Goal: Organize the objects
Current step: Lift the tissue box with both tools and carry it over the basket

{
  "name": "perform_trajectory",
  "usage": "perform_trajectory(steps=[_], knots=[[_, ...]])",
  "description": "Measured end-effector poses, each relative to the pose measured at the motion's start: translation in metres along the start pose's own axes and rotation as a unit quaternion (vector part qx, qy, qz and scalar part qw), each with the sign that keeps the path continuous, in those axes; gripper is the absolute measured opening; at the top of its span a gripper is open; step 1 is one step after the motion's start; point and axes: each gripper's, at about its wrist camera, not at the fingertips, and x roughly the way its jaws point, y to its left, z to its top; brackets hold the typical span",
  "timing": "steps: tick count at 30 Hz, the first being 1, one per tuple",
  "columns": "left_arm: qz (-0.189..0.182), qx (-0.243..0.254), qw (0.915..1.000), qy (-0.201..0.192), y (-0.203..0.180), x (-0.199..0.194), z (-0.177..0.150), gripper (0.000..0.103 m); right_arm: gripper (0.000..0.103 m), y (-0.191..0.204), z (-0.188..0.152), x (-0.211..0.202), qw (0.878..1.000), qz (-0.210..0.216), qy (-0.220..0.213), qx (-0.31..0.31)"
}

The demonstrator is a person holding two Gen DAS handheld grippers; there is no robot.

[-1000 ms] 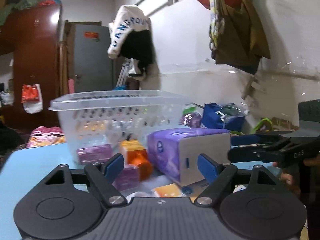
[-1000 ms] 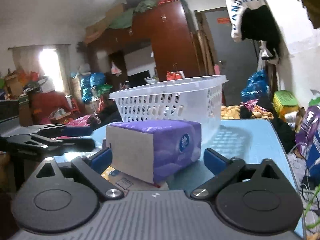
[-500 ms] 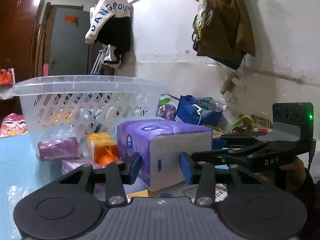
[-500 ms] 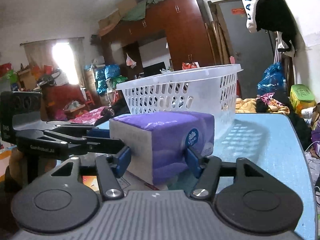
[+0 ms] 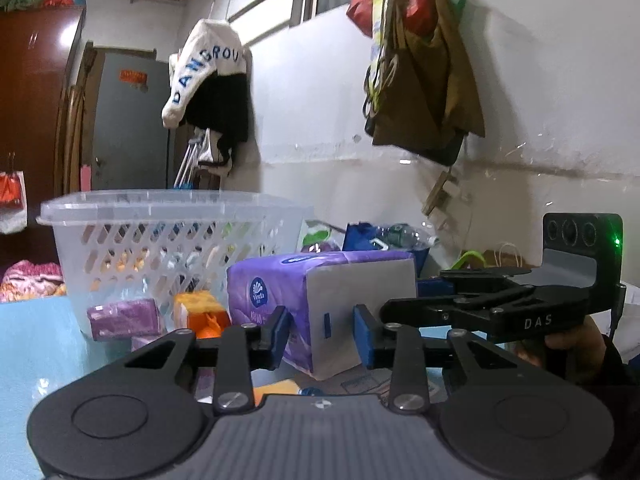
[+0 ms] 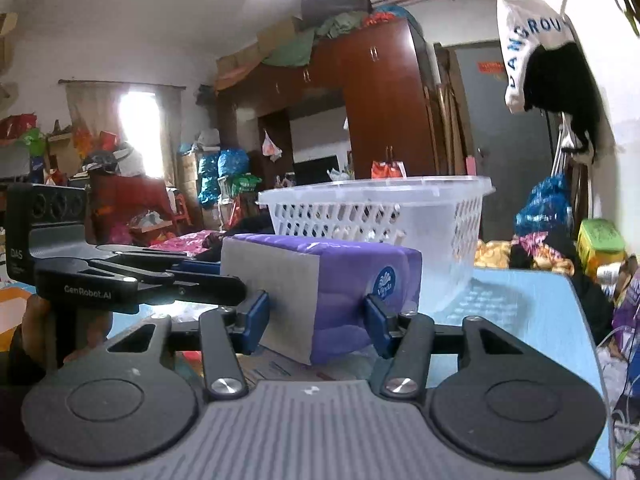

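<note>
Purple Vinda tissue pack point(image 5: 320, 300) sits on the light-blue table point(image 5: 36, 344), just in front of the clear perforated basket point(image 5: 172, 236). Its base looks to rest on flat papers; contact not fully visible.

Left gripper point(image 5: 322, 334): jaws closing, pack between them. Blue pads straddle the near corner of the pack, one on the purple printed face, one on the grey end face. Left pad appears to touch the wrap; right pad looks to stand just off the grey face. Full pinch not confirmed.

Right gripper point(image 6: 316, 318): jaws closing, same tissue pack point(image 6: 324, 280) between them. Taken from the other side, around a second corner, one pad by the grey face, one under the Vinda logo on the purple face. Both pads look in contact; wrap slightly dented at the right pad.

Key relation: the two grippers face each other across the pack, each on a corner. Pack's long axis runs roughly across between them. Neither hand clearly nearer.

Basket point(image 6: 376, 216) lies directly beyond the pack in both wrist views, rim above the pack's top. Judgement: the pack must be lifted over the rim, both hands together.

Small purple packet point(image 5: 124, 318) and orange packet point(image 5: 202, 312) lie near the basket wall, left of the pack.
</note>
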Motion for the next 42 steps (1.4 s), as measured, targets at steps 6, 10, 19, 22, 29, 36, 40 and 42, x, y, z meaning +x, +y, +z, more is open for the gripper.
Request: perform_trajectory(steps=[6, 10, 19, 22, 29, 36, 40, 42], knots=[[0.004, 0.011, 0.9995, -0.031, -0.004, -0.019, 0.018, 0.038, 0.055, 0.013, 0.028, -0.004, 0.999, -0.003, -0.019, -0.028], [0.011, 0.022, 0.9982, -0.055, -0.007, -0.032, 0.039, 0.038, 0.055, 0.022, 0.052, -0.005, 0.998, -0.004, -0.033, -0.052], [0.039, 0.050, 0.9949, -0.078, -0.005, -0.029, 0.097, 0.038, 0.054, 0.015, 0.097, 0.012, 0.996, -0.013, -0.044, -0.082], [0.046, 0.053, 0.9946, -0.077, 0.002, -0.017, 0.114, 0.038, 0.054, 0.006, 0.107, 0.023, 0.996, -0.016, -0.041, -0.084], [0.053, 0.042, 0.9962, -0.055, 0.035, 0.028, 0.141, 0.038, 0.054, -0.024, 0.113, 0.058, 0.997, -0.030, -0.023, -0.070], [0.062, 0.017, 0.9979, -0.005, 0.072, 0.088, 0.138, 0.038, 0.054, -0.050, 0.099, 0.097, 0.997, -0.057, 0.020, -0.052], [0.065, 0.007, 0.9978, 0.005, 0.085, 0.103, 0.135, 0.038, 0.054, -0.056, 0.095, 0.106, 0.997, -0.060, 0.027, -0.045], [0.072, 0.008, 0.9972, 0.014, 0.089, 0.110, 0.135, 0.038, 0.054, -0.056, 0.094, 0.110, 0.996, -0.066, 0.036, -0.047]])
